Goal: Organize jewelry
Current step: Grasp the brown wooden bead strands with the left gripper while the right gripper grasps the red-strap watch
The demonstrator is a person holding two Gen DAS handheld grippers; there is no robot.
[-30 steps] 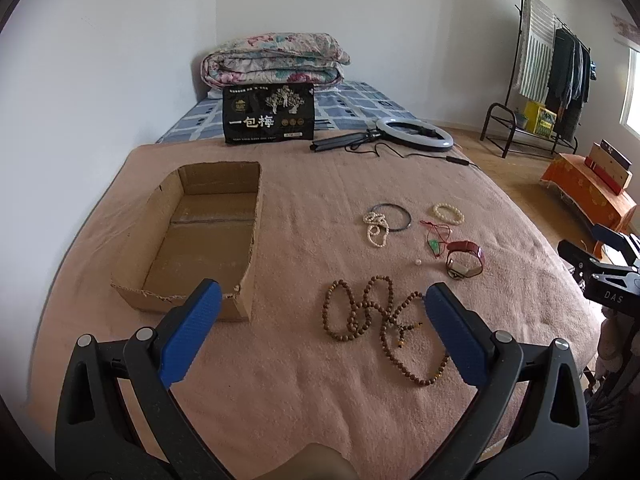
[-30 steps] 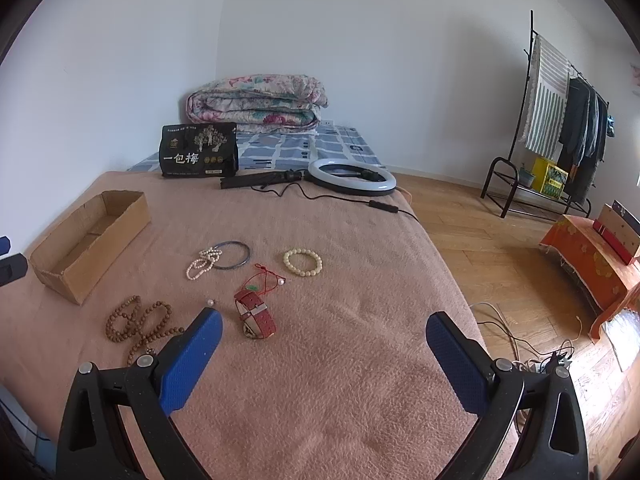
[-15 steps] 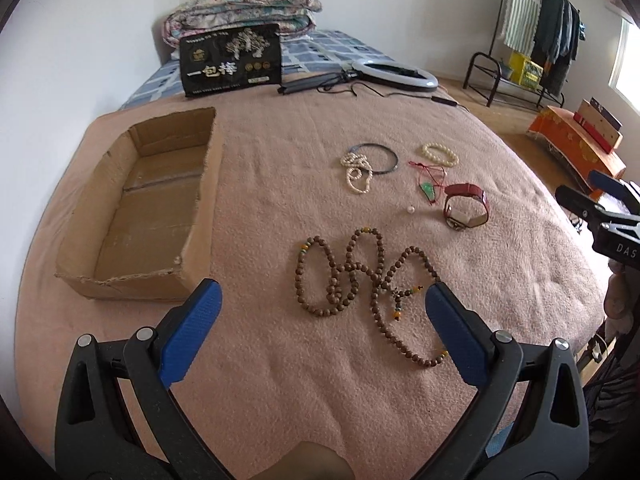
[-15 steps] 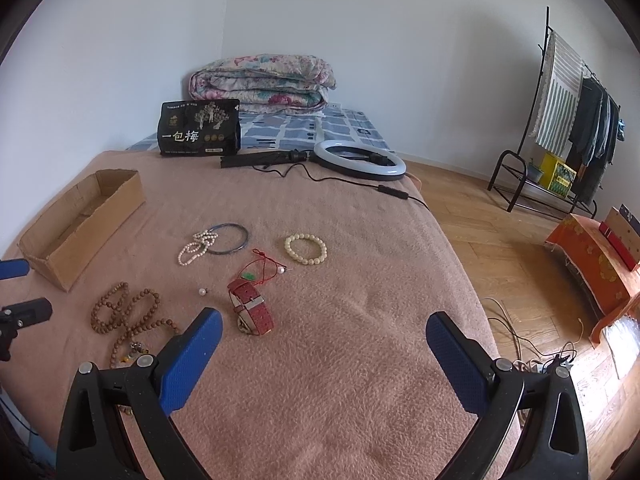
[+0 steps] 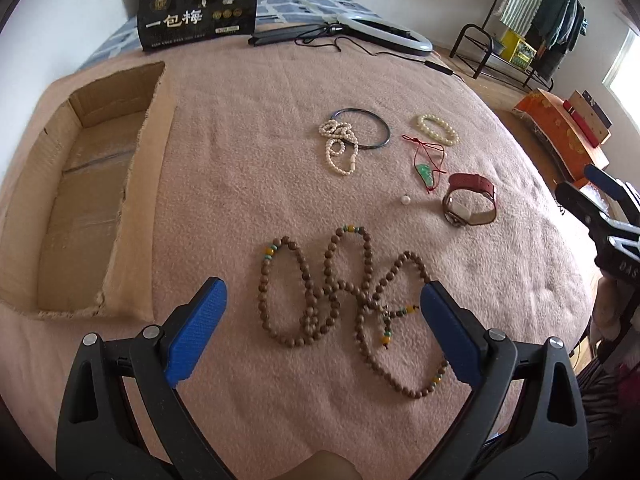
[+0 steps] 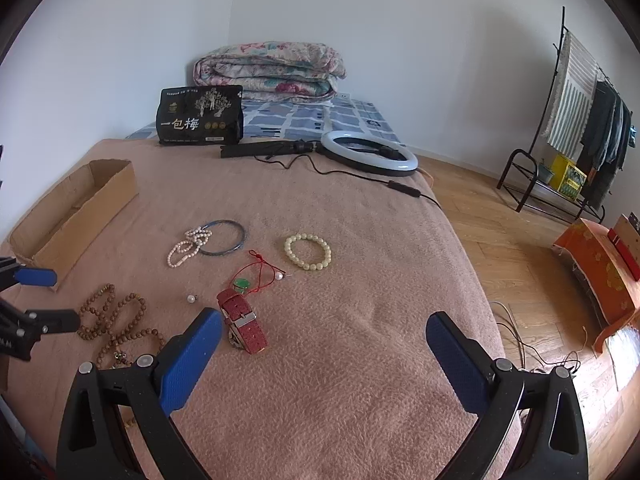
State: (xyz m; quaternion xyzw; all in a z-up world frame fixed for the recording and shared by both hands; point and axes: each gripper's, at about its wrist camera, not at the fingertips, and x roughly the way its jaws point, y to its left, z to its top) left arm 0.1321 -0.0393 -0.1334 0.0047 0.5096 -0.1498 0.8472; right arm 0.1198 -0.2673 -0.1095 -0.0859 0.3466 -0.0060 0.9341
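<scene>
The cardboard box [image 5: 86, 184] at far left is seen empty; both grippers, left gripper [image 5: 322, 326] and right gripper [image 6: 322, 344], are held released, the left above the wooden bead necklace [image 5: 344, 304].

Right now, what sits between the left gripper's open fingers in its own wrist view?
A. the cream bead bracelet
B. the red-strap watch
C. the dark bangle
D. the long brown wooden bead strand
D: the long brown wooden bead strand lies looped on the blanket directly between the left gripper and its spread blue fingers, while the other pieces lie farther off.

Brown bead necklace [image 5: 340, 300], red watch strap [image 6: 242, 320], pink blanket [image 6: 340, 380]
</scene>
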